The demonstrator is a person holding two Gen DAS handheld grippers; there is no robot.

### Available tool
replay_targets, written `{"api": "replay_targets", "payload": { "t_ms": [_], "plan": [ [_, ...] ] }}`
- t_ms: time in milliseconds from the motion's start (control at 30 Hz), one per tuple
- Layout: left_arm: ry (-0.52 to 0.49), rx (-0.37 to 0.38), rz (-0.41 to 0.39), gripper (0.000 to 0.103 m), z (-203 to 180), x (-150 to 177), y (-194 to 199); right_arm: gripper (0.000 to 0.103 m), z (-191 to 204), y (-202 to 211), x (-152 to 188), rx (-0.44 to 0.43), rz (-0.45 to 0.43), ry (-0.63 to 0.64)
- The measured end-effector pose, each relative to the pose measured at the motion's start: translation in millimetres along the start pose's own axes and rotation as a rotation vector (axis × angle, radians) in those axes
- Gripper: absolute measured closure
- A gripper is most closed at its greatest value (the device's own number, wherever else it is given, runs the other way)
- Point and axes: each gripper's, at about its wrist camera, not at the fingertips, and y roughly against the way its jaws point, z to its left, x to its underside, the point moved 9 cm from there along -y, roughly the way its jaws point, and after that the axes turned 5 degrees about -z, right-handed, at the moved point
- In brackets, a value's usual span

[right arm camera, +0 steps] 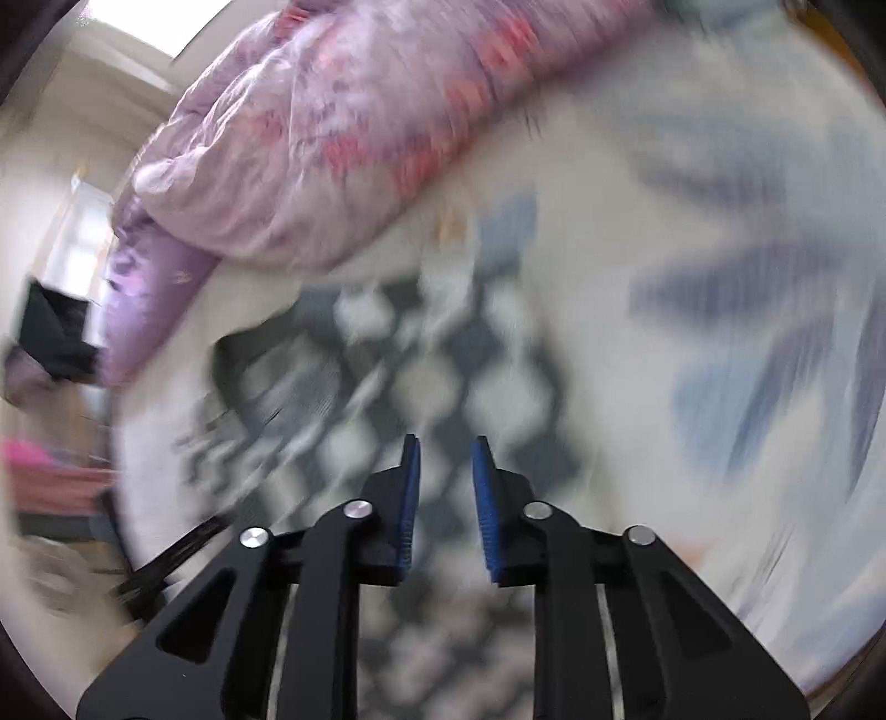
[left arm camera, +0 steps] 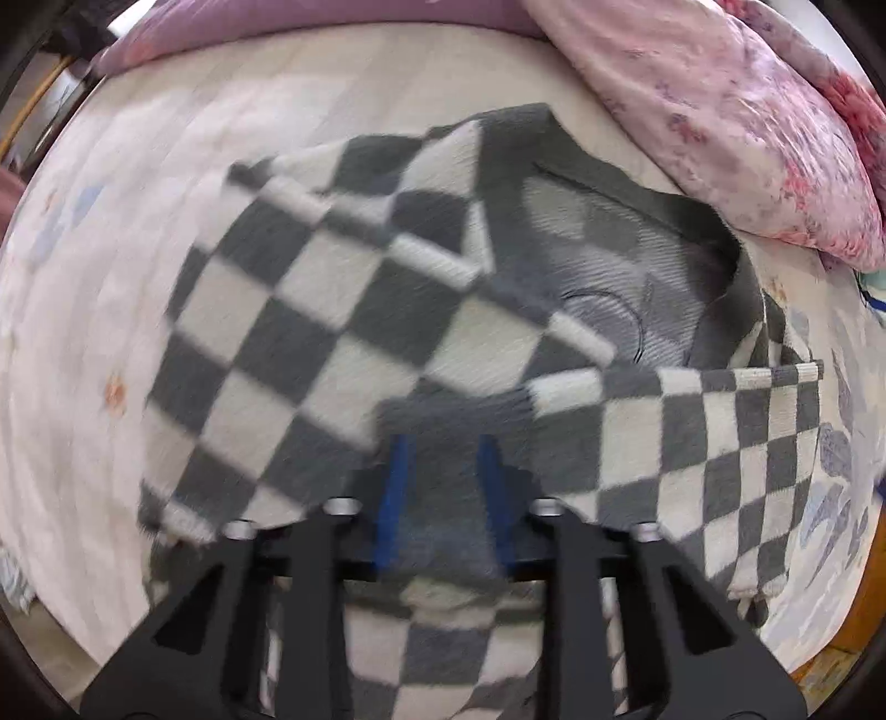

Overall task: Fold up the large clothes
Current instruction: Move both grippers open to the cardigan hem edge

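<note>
A grey-and-white checkered sweater point(left arm camera: 310, 332) lies on the bed, its left sleeve folded across the body and its grey inside showing at the neck. My left gripper point(left arm camera: 446, 443) is shut on a grey fold of the sweater, with cloth filling the gap between its blue pads. The right wrist view is blurred by motion. There the sweater point(right arm camera: 443, 376) lies ahead and below, and my right gripper point(right arm camera: 446, 443) hovers over it, open, with nothing between its blue pads.
A pale printed bedsheet point(left arm camera: 83, 332) covers the bed. A pink floral quilt point(left arm camera: 747, 122) is bunched at the far right and also shows in the right wrist view point(right arm camera: 310, 138). A purple pillow point(left arm camera: 277, 22) lies at the far edge.
</note>
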Motion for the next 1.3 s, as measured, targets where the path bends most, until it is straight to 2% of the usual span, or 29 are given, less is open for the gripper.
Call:
{"api": "replay_targets", "payload": {
  "t_ms": [33, 100, 133, 200, 233, 267, 300, 367, 433, 533, 567, 633, 667, 767, 867, 900, 933, 967, 1000, 1033, 1067, 1133, 1167, 1233, 1267, 1300],
  "plan": [
    [0.000, -0.004, 0.017, 0.098, -7.2, -3.4, -11.4, 0.091, 1.3, -16.5, -8.6, 0.016, 0.007, 0.015],
    [0.018, -0.021, 0.052, 0.098, -2.6, -5.8, -36.4, 0.095, -3.4, -55.8, -21.7, 0.035, 0.060, 0.016],
    [0.023, -0.023, 0.062, 0.100, -3.0, -5.6, -46.5, 0.096, -11.4, -82.0, -28.6, 0.078, 0.083, 0.031],
    [-0.001, -0.043, 0.030, 0.099, -6.2, -11.5, -55.1, 0.101, -31.0, -123.6, -25.5, 0.184, 0.144, 0.050],
    [-0.004, -0.046, 0.027, 0.099, -6.8, -11.3, -56.1, 0.103, -45.2, -145.6, -19.5, 0.140, 0.174, -0.064],
    [0.002, -0.043, 0.026, 0.099, -7.6, -12.1, -57.5, 0.103, -53.3, -146.9, -22.6, 0.084, 0.152, -0.177],
    [0.008, -0.035, 0.023, 0.100, -7.2, -12.5, -57.2, 0.103, -55.5, -143.1, -23.2, 0.061, 0.180, -0.216],
    [0.001, -0.026, 0.037, 0.100, -8.6, -11.8, -54.7, 0.103, -57.3, -128.4, -21.5, 0.062, 0.201, -0.204],
    [-0.007, -0.026, 0.073, 0.100, -2.0, -6.5, -42.3, 0.103, -54.4, -104.4, -6.3, 0.104, 0.241, -0.158],
    [0.000, -0.041, 0.117, 0.099, 7.0, -2.7, -34.2, 0.101, -52.7, -68.1, 37.9, 0.183, 0.308, -0.094],
    [0.007, -0.057, 0.129, 0.099, 10.9, 2.2, -32.4, 0.101, -54.2, -61.6, 50.8, 0.199, 0.326, -0.096],
    [0.017, -0.039, 0.153, 0.100, 12.6, 12.5, -33.4, 0.103, -68.5, -51.1, 95.2, 0.221, 0.389, -0.164],
    [0.021, -0.026, 0.145, 0.100, 13.8, 15.7, -34.7, 0.103, -74.3, -51.4, 109.8, 0.220, 0.390, -0.191],
    [0.025, -0.008, 0.138, 0.100, 14.8, 19.1, -48.5, 0.103, -84.2, -59.1, 120.4, 0.228, 0.289, -0.155],
    [0.022, -0.007, 0.159, 0.100, 13.7, 14.3, -44.8, 0.103, -84.1, -48.9, 116.7, 0.250, 0.326, -0.223],
    [0.024, 0.001, 0.143, 0.099, 13.1, 7.1, -35.7, 0.097, -81.4, -42.3, 112.4, 0.233, 0.327, -0.234],
    [0.029, 0.011, 0.129, 0.093, 13.7, -0.5, -27.7, 0.097, -71.4, -29.9, 104.5, 0.180, 0.309, -0.228],
    [0.035, 0.023, 0.118, 0.082, 15.4, -0.4, -18.8, 0.093, -64.2, -20.6, 98.7, 0.152, 0.294, -0.216],
    [0.041, 0.040, 0.111, 0.073, 15.7, 0.7, -10.3, 0.073, -58.0, -11.4, 93.5, 0.141, 0.283, -0.199],
    [0.042, 0.047, 0.106, 0.052, 16.0, 1.4, -4.4, 0.027, -52.6, -1.5, 87.9, 0.144, 0.278, -0.179],
    [0.041, 0.046, 0.098, 0.038, 17.4, 1.7, 0.4, 0.010, -50.0, 6.5, 82.8, 0.147, 0.266, -0.175],
    [0.039, 0.031, 0.082, 0.034, 20.7, 3.3, 9.9, 0.008, -49.9, 25.1, 61.3, 0.129, 0.168, -0.189],
    [0.051, 0.022, 0.092, 0.034, 24.0, 4.0, 12.0, 0.008, -46.6, 29.7, 56.1, 0.126, 0.149, -0.185],
    [0.077, 0.032, 0.111, 0.034, 25.9, 14.7, 15.3, 0.008, -49.2, 38.3, 56.0, 0.139, 0.164, -0.168],
    [0.085, 0.036, 0.113, 0.034, 33.5, 31.1, 26.6, 0.008, -55.1, 44.5, 59.9, 0.138, 0.167, -0.171],
    [0.093, 0.035, 0.115, 0.034, 36.8, 29.9, 27.8, 0.008, -60.4, 51.5, 60.7, 0.118, 0.163, -0.181]
  ]
}}
